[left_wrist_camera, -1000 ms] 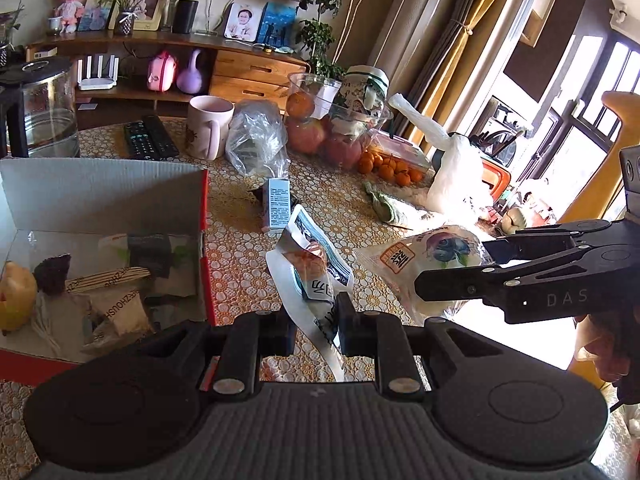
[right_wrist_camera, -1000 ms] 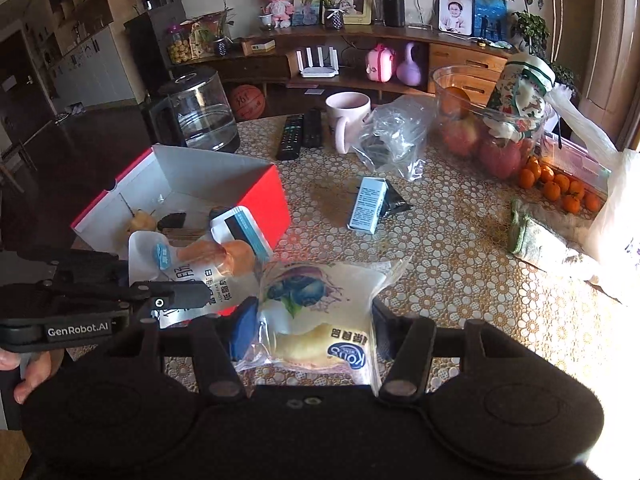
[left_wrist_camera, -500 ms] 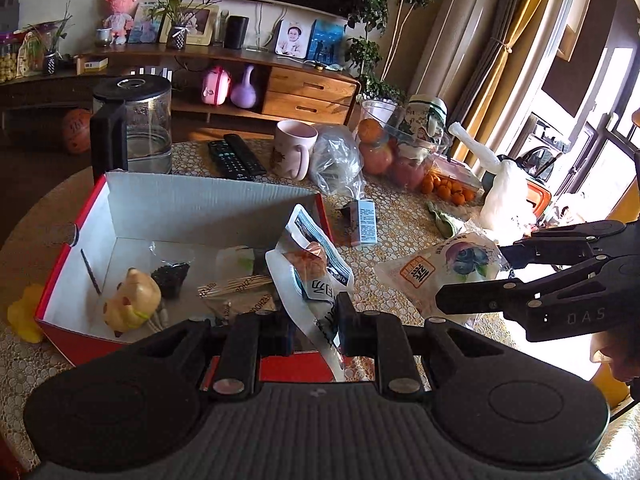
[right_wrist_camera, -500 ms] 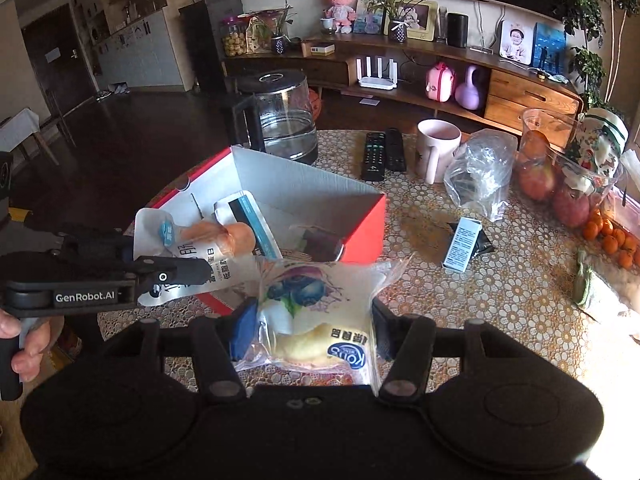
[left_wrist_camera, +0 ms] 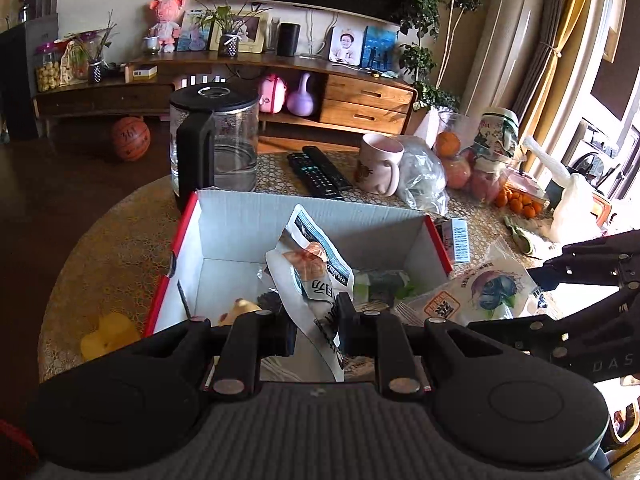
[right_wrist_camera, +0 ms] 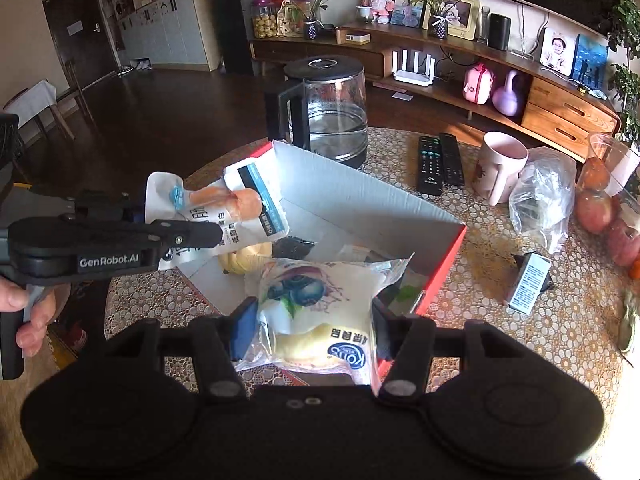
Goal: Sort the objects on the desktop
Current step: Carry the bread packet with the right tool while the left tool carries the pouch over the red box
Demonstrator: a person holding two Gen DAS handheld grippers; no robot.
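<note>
Both clamped claws now over the red box (right_wrist_camera: 440,268): "Kong" bread bag (right_wrist_camera: 320,312) right, sausage pouch (left_wrist_camera: 316,276) left.

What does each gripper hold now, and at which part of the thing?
Left gripper: white sausage snack pouch, pinched at its lower end. Right gripper: clear blueberry bread bag, clamped across its sides.

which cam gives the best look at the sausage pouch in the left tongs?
Right wrist. It shows the sausage pouch nearly whole and face-on, pinched in the left tongs above the red box. The left wrist view shows the pouch foreshortened, its lower end hidden between the fingers.
</note>
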